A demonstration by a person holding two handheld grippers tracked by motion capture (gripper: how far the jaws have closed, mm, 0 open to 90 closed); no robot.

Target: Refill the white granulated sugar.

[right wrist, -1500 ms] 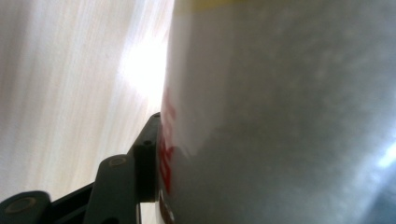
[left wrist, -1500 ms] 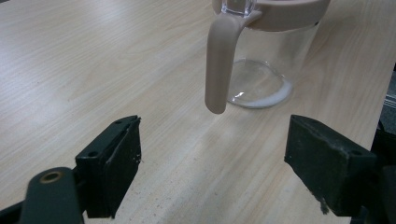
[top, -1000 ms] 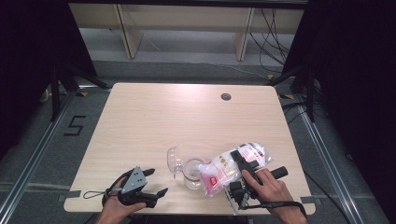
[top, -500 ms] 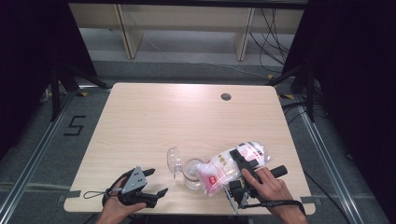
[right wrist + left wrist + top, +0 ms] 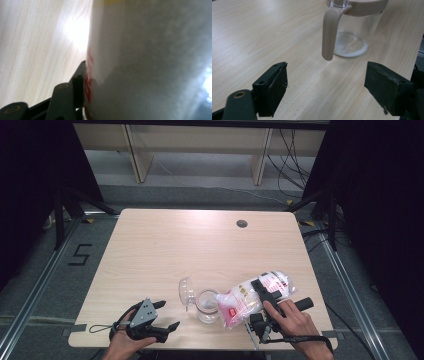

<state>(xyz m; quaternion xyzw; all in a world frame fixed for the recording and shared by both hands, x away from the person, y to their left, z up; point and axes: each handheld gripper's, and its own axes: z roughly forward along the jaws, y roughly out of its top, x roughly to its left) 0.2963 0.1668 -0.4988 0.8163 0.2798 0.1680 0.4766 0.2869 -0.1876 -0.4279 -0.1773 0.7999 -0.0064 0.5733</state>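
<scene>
Bag [image 5: 250, 299] of white powder, clear plastic with a red label, is tipped mouth-down into a clear jug [image 5: 206, 305] near the desk's [image 5: 190, 245] front edge. Right hand-held gripper [image 5: 262, 292] pinches the bag around its middle. Left hand-held gripper [image 5: 162, 315] sits spread and empty, well left of the jug. Its own view adds the jug's beige handle [image 5: 329, 32] and some white powder [image 5: 349, 47] in the bottom.

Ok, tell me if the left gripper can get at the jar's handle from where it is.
Probably yes: the left gripper is open, the handle hangs just ahead of it, and bare table lies between.
</scene>
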